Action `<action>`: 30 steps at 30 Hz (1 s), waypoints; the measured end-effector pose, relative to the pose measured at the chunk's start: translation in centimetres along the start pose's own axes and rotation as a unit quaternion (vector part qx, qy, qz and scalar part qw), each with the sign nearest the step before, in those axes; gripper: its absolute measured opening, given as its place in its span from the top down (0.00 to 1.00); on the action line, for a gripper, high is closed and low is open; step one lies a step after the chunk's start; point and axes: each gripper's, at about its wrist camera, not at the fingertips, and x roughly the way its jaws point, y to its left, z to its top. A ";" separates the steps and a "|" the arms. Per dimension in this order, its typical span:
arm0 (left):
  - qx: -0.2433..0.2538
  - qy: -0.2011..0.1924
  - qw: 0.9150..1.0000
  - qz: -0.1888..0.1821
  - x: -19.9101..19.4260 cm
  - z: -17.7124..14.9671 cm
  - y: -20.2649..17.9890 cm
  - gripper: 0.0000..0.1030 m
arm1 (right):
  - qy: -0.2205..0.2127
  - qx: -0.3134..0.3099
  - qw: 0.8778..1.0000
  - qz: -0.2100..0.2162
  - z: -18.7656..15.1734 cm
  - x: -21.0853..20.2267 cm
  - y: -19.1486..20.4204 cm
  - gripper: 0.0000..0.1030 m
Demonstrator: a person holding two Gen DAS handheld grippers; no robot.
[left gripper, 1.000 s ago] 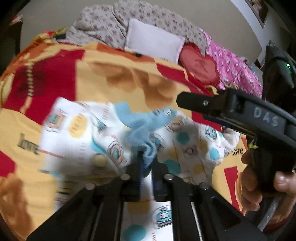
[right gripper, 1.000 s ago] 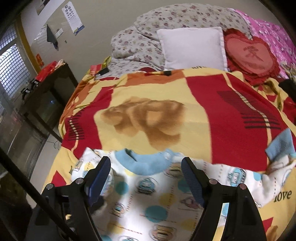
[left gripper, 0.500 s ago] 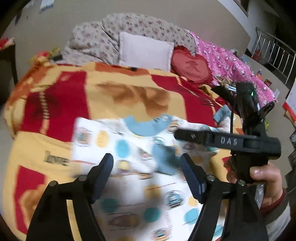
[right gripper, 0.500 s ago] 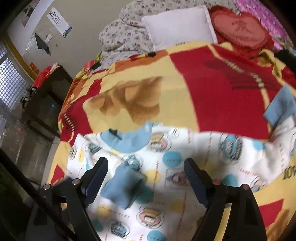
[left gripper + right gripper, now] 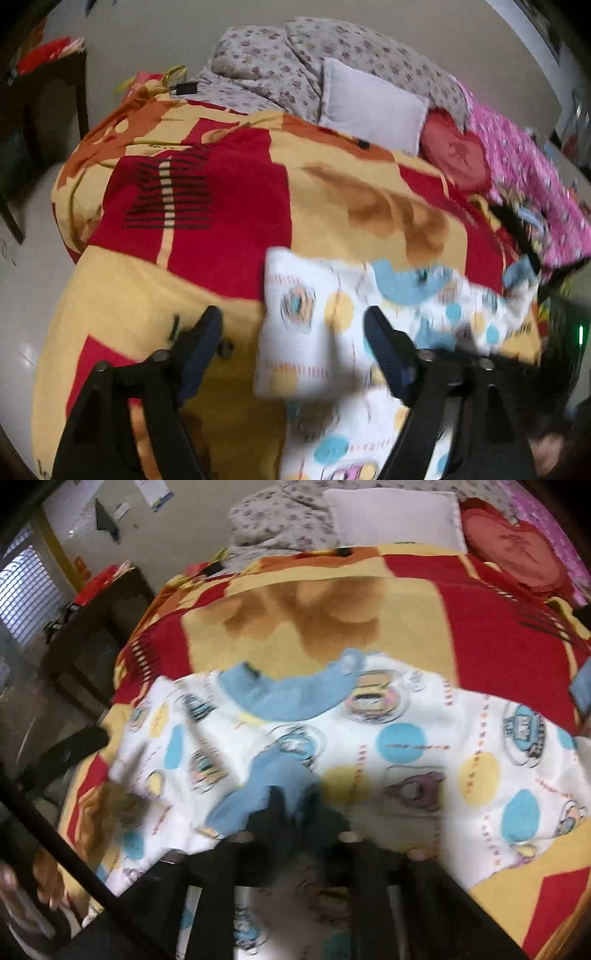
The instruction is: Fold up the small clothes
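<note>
A small white baby shirt (image 5: pixel 424 746) with blue and yellow dots, cartoon prints and a blue collar (image 5: pixel 288 698) lies on the red and yellow blanket (image 5: pixel 480 627). Its left sleeve is folded inward over the chest, blue cuff (image 5: pixel 273 779) on top. My right gripper (image 5: pixel 291 808) is shut on that blue cuff. My left gripper (image 5: pixel 293 354) is open and empty over the shirt's left edge (image 5: pixel 295 332), one finger on each side of that edge. The shirt's other blue cuff (image 5: pixel 521 271) lies out at the far right.
The blanket (image 5: pixel 184 206) covers the bed. At its head lie a white pillow (image 5: pixel 369 110), a red heart cushion (image 5: pixel 458 158), a floral quilt (image 5: pixel 277 62) and pink bedding (image 5: pixel 524 177). A dark table (image 5: pixel 92 627) stands left of the bed.
The left gripper let go of the blue cuff after laying the sleeve across the chest, opened and swung left. The right gripper was open a moment ago and has now shut on the cuff.
</note>
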 end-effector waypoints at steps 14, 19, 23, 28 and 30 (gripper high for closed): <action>-0.047 0.024 0.998 -0.019 2.7 2.5 1.0 0.11 | -0.077 0.001 0.997 -0.020 0.0 -6.3 -2.5 0.91; -0.031 0.049 0.998 -0.036 4.4 2.2 -1.1 0.11 | -0.071 0.019 0.997 -0.025 -0.4 -6.5 -4.0 0.91; -0.001 0.049 0.999 -0.014 5.2 1.5 -2.3 0.21 | -0.064 0.030 0.997 -0.026 -0.6 -5.9 -4.8 0.91; 0.028 0.068 0.997 -0.015 5.7 1.6 -2.6 0.94 | -0.075 0.021 0.997 -0.016 -0.4 -6.9 -4.6 0.91; 0.040 0.054 0.998 -0.008 5.0 1.9 -2.4 0.94 | -0.080 0.014 0.997 -0.013 -0.2 -7.2 -4.0 0.91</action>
